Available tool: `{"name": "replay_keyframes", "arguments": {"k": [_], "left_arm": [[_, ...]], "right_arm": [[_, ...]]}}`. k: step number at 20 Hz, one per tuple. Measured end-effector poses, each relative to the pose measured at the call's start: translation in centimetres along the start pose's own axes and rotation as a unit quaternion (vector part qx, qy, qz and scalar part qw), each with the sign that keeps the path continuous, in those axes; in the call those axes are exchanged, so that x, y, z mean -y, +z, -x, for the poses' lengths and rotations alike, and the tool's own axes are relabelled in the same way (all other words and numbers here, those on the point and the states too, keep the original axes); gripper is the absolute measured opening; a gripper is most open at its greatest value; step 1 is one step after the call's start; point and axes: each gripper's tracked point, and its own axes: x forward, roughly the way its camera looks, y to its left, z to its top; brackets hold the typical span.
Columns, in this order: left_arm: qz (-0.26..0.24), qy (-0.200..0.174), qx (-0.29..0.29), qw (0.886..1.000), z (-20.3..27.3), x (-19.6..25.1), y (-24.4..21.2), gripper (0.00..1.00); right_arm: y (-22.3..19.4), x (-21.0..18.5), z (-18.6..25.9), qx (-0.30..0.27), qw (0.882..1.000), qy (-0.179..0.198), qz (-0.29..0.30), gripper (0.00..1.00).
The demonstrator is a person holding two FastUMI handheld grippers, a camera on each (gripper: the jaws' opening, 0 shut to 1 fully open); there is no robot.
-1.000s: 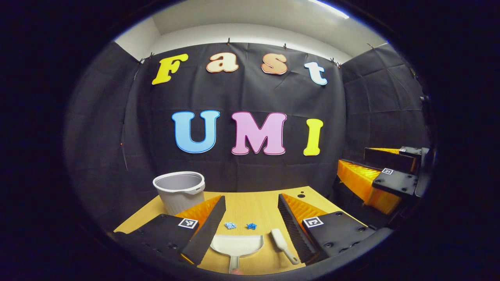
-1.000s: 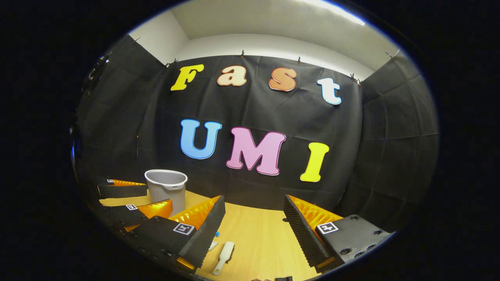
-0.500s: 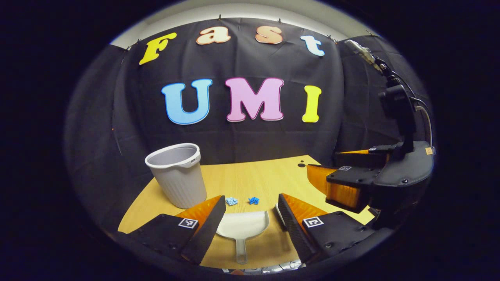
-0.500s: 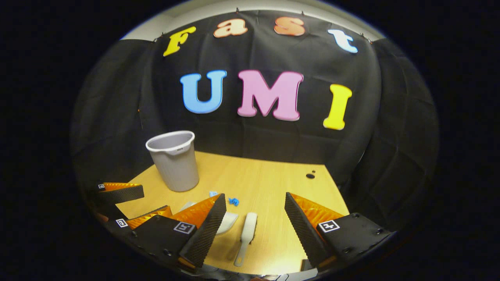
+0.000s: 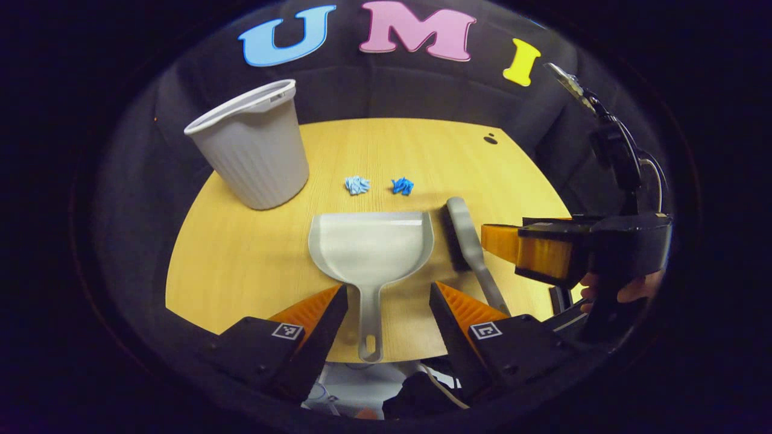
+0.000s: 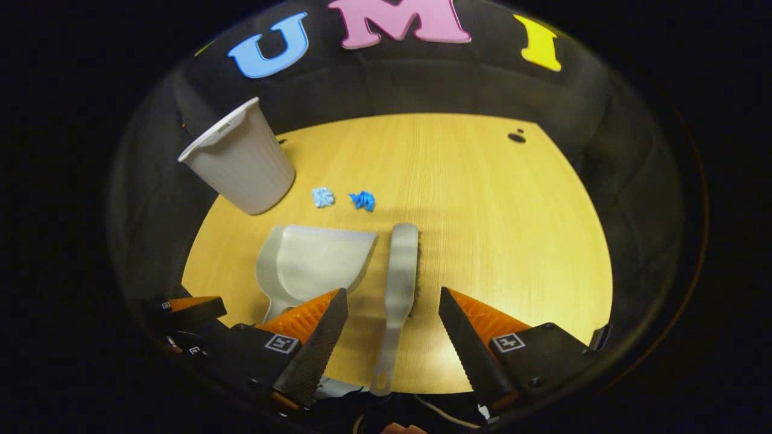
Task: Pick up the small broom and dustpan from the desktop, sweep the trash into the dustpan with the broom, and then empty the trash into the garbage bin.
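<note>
On the wooden desktop [image 5: 241,265] lies a grey dustpan [image 5: 371,244] with its handle pointing toward me. That handle runs between the fingers of my open left gripper [image 5: 388,295], which hovers above it. A grey small broom [image 5: 467,241] lies right of the pan, bristles facing it. In the right gripper view the broom [image 6: 401,283] has its handle between the spread fingers of my open right gripper [image 6: 392,301], and the dustpan [image 6: 313,262] sits to its left. Two blue trash scraps [image 5: 357,184] [image 5: 402,185] lie just beyond the pan's mouth.
A grey ribbed garbage bin [image 5: 250,147] stands at the far left of the desktop, also seen as the bin [image 6: 238,160] in the right gripper view. A hand holds the right gripper [image 5: 543,250] at the right. The desktop's near edge lies under both grippers.
Both views have tilted down from the wall to look steeply onto the desktop. Dustpan and broom handles now lie between the fingers. Nothing on the desk has moved.
</note>
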Motion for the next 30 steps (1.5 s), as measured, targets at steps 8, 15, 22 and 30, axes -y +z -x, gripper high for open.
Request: {"name": "replay_keyframes", "arguments": {"k": [8, 15, 22, 30], "left_arm": [[0.011, 0.032, -0.166, 0.986, 1.2, -0.2, -1.1, 0.83], [-0.007, 0.026, -0.219, 0.975, -0.8, -0.8, 0.1, 0.83], [-0.027, 0.018, -0.246, 0.969, -3.5, -0.2, 1.1, 0.83], [0.007, 0.008, -0.26, 0.966, -3.6, 0.2, 1.1, 0.82]], "right_arm": [[-4.0, 0.8, -5.4, -0.145, 0.989, 0.015, -0.03, 0.99], [-4.9, 0.9, -8.0, -0.182, 0.982, -0.04, -0.034, 0.99], [-5.0, 0.6, -9.0, -0.196, 0.975, -0.095, -0.042, 0.99], [-5.0, 0.3, -9.2, -0.219, 0.969, -0.103, -0.057, 1.0]]}}
